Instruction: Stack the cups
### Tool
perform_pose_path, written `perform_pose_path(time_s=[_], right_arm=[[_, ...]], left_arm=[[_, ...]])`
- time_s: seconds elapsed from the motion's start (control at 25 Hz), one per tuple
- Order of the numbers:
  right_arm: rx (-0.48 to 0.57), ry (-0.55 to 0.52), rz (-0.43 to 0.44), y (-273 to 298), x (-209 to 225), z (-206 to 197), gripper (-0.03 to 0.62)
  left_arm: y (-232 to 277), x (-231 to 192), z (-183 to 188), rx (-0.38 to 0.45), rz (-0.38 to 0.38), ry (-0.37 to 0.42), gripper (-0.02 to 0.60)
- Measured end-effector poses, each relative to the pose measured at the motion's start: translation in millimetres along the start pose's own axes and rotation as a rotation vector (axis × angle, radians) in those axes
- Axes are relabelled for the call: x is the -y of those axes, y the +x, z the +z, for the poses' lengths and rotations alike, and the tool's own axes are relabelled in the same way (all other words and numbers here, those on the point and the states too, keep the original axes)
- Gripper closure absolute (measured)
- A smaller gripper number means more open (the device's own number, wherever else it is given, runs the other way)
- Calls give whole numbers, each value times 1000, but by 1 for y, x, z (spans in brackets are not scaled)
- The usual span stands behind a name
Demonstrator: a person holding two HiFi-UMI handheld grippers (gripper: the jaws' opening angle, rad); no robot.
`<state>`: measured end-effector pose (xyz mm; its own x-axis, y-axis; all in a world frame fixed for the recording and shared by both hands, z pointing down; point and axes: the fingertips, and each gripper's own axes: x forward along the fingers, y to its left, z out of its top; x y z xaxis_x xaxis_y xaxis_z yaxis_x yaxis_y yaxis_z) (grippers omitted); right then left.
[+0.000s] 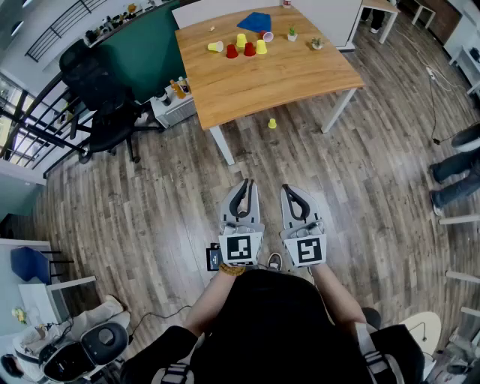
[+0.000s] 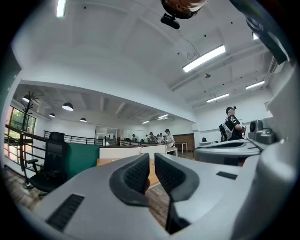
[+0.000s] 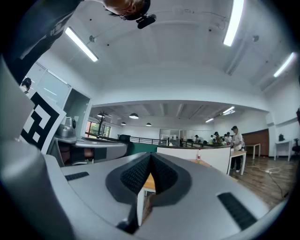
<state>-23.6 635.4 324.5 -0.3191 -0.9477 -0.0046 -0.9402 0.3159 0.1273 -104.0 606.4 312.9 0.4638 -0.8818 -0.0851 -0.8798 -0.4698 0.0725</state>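
Note:
Far ahead of me stands the wooden table (image 1: 285,79) with the cups in a loose group near its far edge: one yellow cup (image 1: 215,46) on its side, two more yellow cups (image 1: 241,40) (image 1: 261,47), two red cups (image 1: 232,52) (image 1: 249,49) and a pale purple cup (image 1: 268,36). Another yellow cup (image 1: 272,124) sits on the floor under the table's front edge. My left gripper (image 1: 244,184) (image 2: 152,171) and right gripper (image 1: 289,189) (image 3: 150,171) are held level side by side over the floor, well short of the table. The left shows only a thin slit, the right's pads touch; both hold nothing.
A blue cloth (image 1: 255,21) and two small potted plants (image 1: 292,34) (image 1: 317,44) share the tabletop. A black office chair (image 1: 101,97) and a white drawer unit (image 1: 174,106) stand left of the table. Someone's legs (image 1: 457,176) show at the right edge. Several people stand far off (image 2: 232,124).

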Motion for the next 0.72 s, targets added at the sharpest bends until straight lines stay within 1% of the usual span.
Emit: perform_pose_path(time_s=[0.12, 0.2, 0.28, 0.44, 0.56, 0.72], right_arm=[[-38, 50, 19, 41, -6, -12, 588], [-39, 51, 10, 67, -4, -13, 586], [-64, 39, 0, 91, 1, -19, 586], [-111, 38, -40, 137, 9, -27, 587], [-125, 44, -71, 163, 12, -28, 586], [-140, 41, -98, 189, 24, -31, 586]], left_arm=[[29, -34, -5, 0, -12, 8, 531], [49, -50, -8, 1, -32, 19, 529], [69, -63, -8, 1, -54, 16, 531], [103, -95, -9, -2, -85, -6, 529], [125, -117, -9, -8, -109, -1, 531], [158, -137, -12, -6, -115, -6, 529]])
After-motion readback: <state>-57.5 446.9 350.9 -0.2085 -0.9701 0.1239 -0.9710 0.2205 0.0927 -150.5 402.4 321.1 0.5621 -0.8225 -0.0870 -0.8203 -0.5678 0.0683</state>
